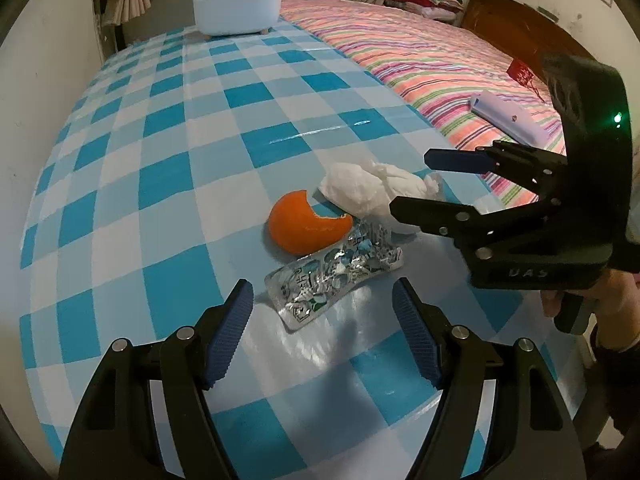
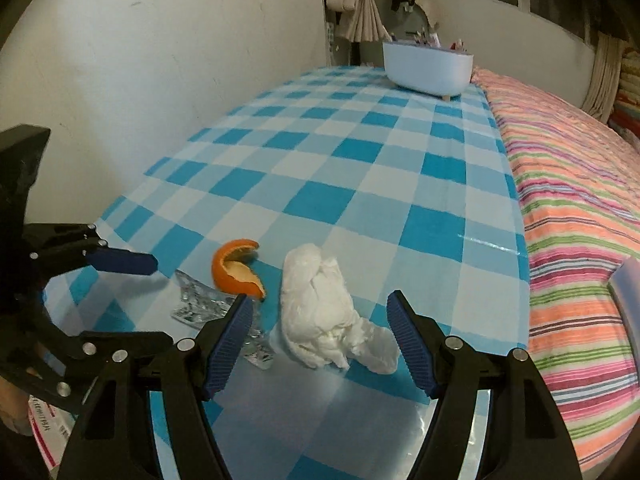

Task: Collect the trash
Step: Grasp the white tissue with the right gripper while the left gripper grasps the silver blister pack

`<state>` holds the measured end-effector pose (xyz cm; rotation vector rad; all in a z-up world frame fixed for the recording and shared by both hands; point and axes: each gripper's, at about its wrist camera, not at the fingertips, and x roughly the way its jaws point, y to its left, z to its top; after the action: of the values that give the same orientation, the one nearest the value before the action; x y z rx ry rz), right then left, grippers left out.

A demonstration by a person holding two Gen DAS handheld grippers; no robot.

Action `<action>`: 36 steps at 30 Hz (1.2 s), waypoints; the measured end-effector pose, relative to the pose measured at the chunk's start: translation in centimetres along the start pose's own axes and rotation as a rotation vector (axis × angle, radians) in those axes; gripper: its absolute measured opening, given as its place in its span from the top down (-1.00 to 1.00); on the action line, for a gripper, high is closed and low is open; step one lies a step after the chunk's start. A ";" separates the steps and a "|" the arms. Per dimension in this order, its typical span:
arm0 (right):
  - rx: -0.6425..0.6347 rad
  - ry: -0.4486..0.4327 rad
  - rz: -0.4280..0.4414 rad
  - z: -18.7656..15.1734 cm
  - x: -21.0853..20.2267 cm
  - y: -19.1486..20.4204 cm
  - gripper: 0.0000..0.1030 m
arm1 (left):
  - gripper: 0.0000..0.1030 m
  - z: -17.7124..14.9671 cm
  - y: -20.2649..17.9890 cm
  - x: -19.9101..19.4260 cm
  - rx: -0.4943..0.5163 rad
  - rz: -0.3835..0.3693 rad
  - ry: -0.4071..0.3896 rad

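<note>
- The left gripper (image 1: 323,300) is hovering over the foil wrapper (image 1: 334,276), jaws standing wide and empty.
- The right gripper (image 2: 320,316) is hanging above the crumpled tissue (image 2: 320,308), jaws wide, gripping nothing.
- The orange peel (image 1: 306,222) is lying between them on the checked tabletop (image 1: 168,160).

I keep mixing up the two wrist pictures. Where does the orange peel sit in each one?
Left wrist view: orange peel lies just above centre, left of the crumpled tissue, above the foil wrapper.
Right wrist view: orange peel lies left of centre, left of the tissue, above the left fingertip.
Shared landmark: the white tub at the table's far end.
</note>
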<state>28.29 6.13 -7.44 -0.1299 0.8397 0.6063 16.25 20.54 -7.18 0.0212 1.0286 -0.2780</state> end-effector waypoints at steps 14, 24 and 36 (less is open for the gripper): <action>-0.008 0.055 0.029 -0.8 1.4 -0.2 0.50 | -0.39 0.0 -0.6 2.7 0.019 0.001 0.055; 0.085 0.007 0.058 -1.1 -0.2 -2.0 0.51 | 0.71 -0.7 -0.5 2.6 -0.009 0.008 0.040; 0.131 -0.054 0.089 -1.6 -2.9 -2.8 0.51 | 0.90 -1.0 -1.1 0.6 -0.067 0.029 -0.025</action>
<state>27.32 1.98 -6.74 0.0432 0.8334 0.6332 15.44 19.45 -8.03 -0.0280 1.0111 -0.2173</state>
